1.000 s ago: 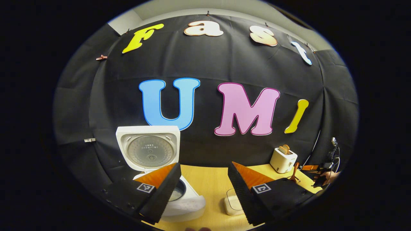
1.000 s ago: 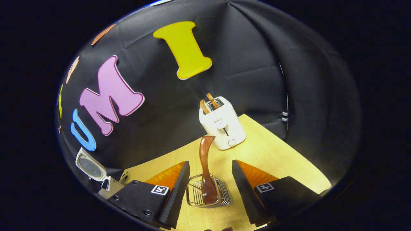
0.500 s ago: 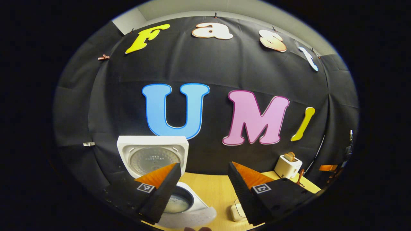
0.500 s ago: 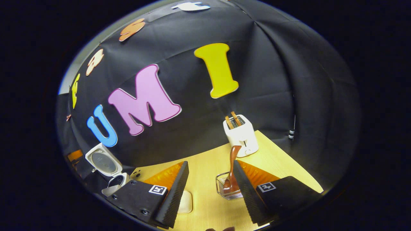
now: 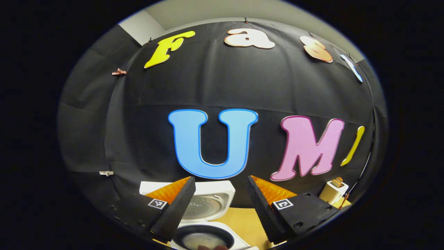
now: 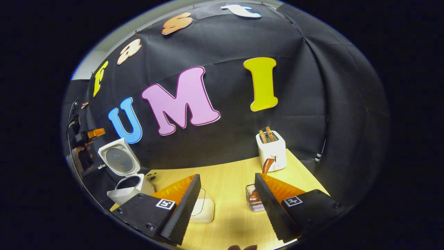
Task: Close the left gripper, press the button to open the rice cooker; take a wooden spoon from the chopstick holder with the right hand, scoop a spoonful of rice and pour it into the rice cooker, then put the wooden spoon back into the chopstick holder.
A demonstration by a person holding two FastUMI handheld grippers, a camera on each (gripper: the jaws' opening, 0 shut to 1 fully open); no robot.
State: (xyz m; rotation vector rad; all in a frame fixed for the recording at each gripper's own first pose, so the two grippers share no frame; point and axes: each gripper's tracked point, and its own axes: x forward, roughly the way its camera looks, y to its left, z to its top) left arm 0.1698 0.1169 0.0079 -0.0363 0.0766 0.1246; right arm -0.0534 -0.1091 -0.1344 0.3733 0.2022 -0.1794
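Right tool (image 6: 227,205) open, wooden spoon (image 6: 261,180) seemingly behind

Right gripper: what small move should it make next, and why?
Probably draw the right gripper back to rest. It has backed off, jaws open and empty; the wooden spoon stands in the chopstick holder, and the rice cooker is open.

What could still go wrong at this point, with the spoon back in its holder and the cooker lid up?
The wooden spoon leans tall out of the small wire chopstick holder, so a brush from the open right gripper beside it might tip the holder. The rice cooker stands near the table edge with its lid raised; the open left gripper hovering close above the pot could knock it.
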